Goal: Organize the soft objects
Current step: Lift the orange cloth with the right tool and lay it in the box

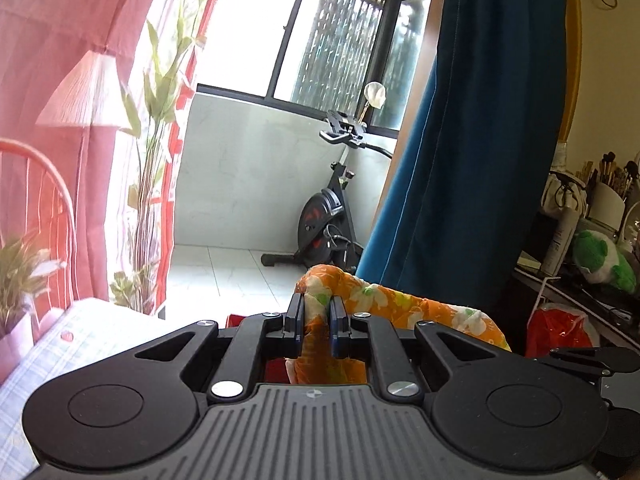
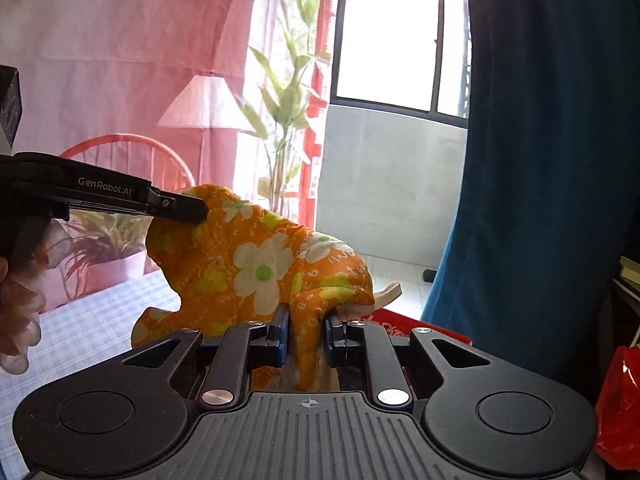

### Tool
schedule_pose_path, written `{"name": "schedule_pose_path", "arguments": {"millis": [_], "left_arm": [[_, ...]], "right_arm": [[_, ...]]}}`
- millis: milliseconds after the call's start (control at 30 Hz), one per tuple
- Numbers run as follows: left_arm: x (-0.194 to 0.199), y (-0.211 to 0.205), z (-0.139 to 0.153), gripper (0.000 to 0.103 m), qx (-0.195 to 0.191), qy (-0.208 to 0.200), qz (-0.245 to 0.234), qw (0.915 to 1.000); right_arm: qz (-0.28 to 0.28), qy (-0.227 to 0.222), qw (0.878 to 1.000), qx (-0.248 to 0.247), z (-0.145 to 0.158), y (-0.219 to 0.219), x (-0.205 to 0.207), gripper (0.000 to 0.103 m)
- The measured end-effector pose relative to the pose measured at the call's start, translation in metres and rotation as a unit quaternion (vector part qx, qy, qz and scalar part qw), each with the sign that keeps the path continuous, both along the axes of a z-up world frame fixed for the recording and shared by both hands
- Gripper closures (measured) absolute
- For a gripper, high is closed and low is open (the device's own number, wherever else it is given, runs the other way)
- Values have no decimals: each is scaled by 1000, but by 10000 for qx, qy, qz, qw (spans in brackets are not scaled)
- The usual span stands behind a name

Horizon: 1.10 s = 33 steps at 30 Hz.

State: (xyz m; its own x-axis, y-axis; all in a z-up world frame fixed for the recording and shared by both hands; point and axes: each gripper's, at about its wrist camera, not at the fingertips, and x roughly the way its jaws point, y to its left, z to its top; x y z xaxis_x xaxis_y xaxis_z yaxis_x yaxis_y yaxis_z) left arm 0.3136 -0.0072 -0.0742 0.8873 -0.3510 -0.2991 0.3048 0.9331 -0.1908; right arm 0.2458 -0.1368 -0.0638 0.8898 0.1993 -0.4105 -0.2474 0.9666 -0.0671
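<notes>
Right wrist view shows us holding the orange flowered soft toy (image 2: 256,264) in the air between both tools, above the checked bed cover (image 2: 100,320) and near a red box (image 2: 420,326) that sits just behind it. Our right gripper (image 2: 307,334) is clamped on a bunched fold at the toy's near end, and our left gripper (image 2: 192,210) pinches the upper far corner, coming in from the left side of that view. From the left wrist view, the left gripper (image 1: 318,326) has its jaws nearly together with only a thin ridge of the cloth squeezed between them.

We judge that thin bite to be the weak point: the fabric looks slick and the stuffing is soft, so a quick swing or a pull in opposite directions could drag the fold out of the left jaws and leave the toy dangling from one end. If we spread our hands too far apart we may strain a seam instead. The white tag (image 2: 386,294) hangs loose and could snag on the box rim as we lower. The blue curtain (image 2: 540,160) hangs close on the right, and we could brush it. We cannot see inside the box, so we cannot tell whether the toy will fit.
</notes>
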Motion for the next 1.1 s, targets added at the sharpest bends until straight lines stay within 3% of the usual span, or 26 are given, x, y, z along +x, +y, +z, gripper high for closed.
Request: {"name": "schedule_pose_path", "arguments": {"millis": [133,200,300,367,467,633,700,733,767,800,833,1100], "left_arm": [[24,-14,-8,90,242,-96,-2,9997],[32,-23,-22,90,480,-27,-72,9988],[47,-32,-49,90,651,514,-203,9963],[56,-33,-67,90,651,964,-289,9928],[58,-38,-88,90,982,1383,-397,9847],[58,-36,-98,89,1056,1568,-479,9808],[58,-35,-98,88,1119,1604,-461,9796],[58,-34,-96,82,1188,1603,-432,9789],[56,-32,-95,67,1245,1595,-410,9785],[54,-30,-91,60,1256,1542,-411,9792],[52,-27,-87,51,1228,1467,-426,9806],[19,-12,-58,48,1152,1297,-311,9843]], "right_arm": [[-323,-92,9992,-206,-17,0,33,87],[-502,146,9986,82,-29,-8,51,87],[-696,723,9940,438,-55,-17,70,87],[-759,1009,9912,387,-72,-19,76,87],[-779,1391,9865,369,-91,-21,78,87],[-915,1653,9803,574,-103,-22,80,86],[-917,1679,9802,505,-103,-18,81,80],[-964,1683,9801,426,-102,-16,82,76],[-1011,1677,9800,360,-100,-13,85,68],[-1030,1652,9803,331,-97,-15,82,57],[-1033,1603,9811,328,-94,-17,77,53],[-1025,1293,9856,375,-72,-24,47,49]]}}
